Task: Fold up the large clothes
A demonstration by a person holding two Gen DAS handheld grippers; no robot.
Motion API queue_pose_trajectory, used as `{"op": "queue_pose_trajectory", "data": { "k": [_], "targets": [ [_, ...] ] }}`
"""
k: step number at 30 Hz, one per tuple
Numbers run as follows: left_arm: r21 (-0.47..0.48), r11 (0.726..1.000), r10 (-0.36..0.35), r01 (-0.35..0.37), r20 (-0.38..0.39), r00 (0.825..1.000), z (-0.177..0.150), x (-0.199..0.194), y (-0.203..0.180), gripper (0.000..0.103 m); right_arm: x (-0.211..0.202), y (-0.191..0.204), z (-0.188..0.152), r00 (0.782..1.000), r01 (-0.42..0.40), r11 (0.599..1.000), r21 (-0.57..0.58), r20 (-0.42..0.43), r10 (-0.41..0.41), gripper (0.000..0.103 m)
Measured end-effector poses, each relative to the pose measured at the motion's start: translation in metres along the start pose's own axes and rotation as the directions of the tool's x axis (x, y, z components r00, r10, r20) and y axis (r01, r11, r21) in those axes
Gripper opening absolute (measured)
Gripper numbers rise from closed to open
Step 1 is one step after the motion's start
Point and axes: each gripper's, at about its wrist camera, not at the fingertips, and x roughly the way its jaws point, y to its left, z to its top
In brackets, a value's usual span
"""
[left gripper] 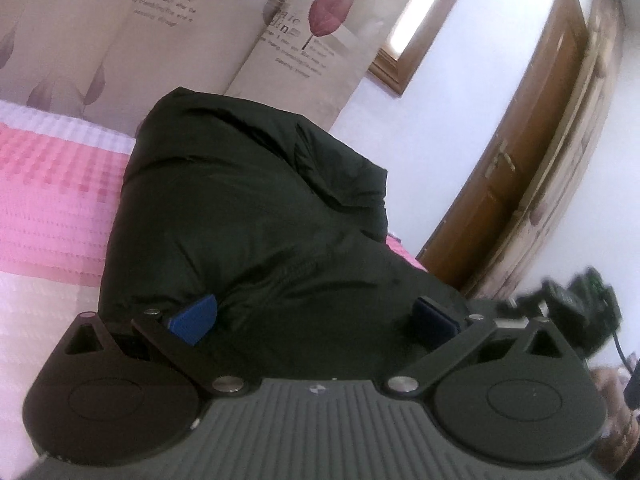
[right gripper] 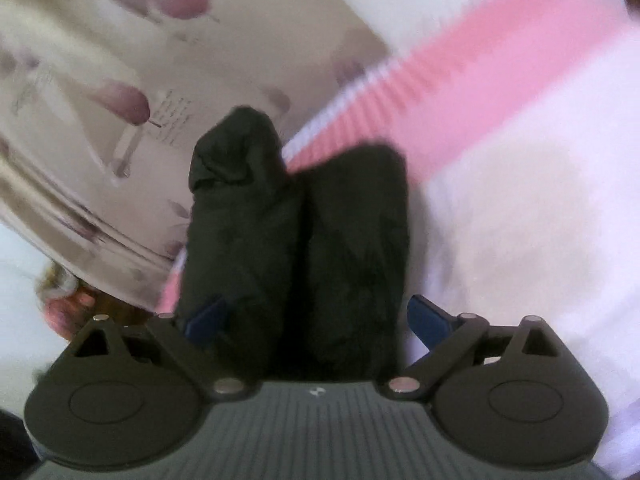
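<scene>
1. Step in hand, by the look of it: a fold in mid-carry. One black jacket (left gripper: 256, 208) lies bunched on the bed (left gripper: 52, 184), near its pink stripe.
2. Your left gripper (left gripper: 314, 316) and right gripper (right gripper: 316, 316) both stand spread wide, cloth bulging between the fingers; nothing is pinched.
3. Next: close both, then lay the fold flat.
4. Count: one jacket, two grippers.

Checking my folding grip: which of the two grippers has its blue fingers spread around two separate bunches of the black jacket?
The right gripper: two upright bunches of the black jacket sit between its fingers. The left gripper faces one continuous mound.
</scene>
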Motion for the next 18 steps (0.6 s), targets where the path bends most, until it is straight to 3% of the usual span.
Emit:
{"op": "queue_pose_trajectory", "data": {
  "k": [2,4,6,8,9,11,13,18],
  "targets": [
    [0.02,1.0,0.003,-0.003,-0.004,1.0,-0.001,0.0,0.001,0.103,0.018,0.004,0.006,1.0,-0.012,0.999,0.036,-0.006,0.012,0.099],
    [0.032,0.999,0.002,-0.001,-0.004,1.0,-0.003,-0.002,0.003,0.103,0.033,0.03,0.007,0.997,-0.072,0.994,-0.086,-0.002,0.073,0.097],
    [0.043,0.999,0.02,-0.02,0.003,1.0,-0.004,-0.003,0.004,0.103,0.052,0.062,0.003,0.996,-0.09,0.97,-0.225,-0.027,0.086,0.078],
    [0.038,0.998,0.049,-0.05,0.01,0.999,-0.005,-0.005,0.007,0.103,0.071,0.068,-0.003,0.996,-0.085,0.946,-0.312,-0.051,0.073,0.06],
    [0.019,0.999,0.035,-0.035,0.01,0.999,-0.004,-0.006,0.01,0.102,0.076,0.055,-0.003,0.995,-0.092,0.951,-0.295,-0.055,0.08,0.052],
    [-0.03,0.999,-0.034,0.034,0.01,0.999,-0.005,-0.01,0.017,0.103,0.078,0.013,-0.001,0.989,-0.143,0.971,-0.193,-0.065,0.133,0.051],
    [-0.045,0.998,-0.047,0.047,0.016,0.999,-0.004,-0.016,0.013,0.102,0.074,-0.009,-0.004,0.984,-0.173,0.973,-0.154,-0.062,0.166,0.05],
    [-0.035,0.992,-0.117,0.123,0.14,0.983,0.01,-0.037,-0.006,0.099,0.078,-0.037,0.003,0.958,-0.283,0.959,-0.024,-0.058,0.281,0.05]
  ]
}}
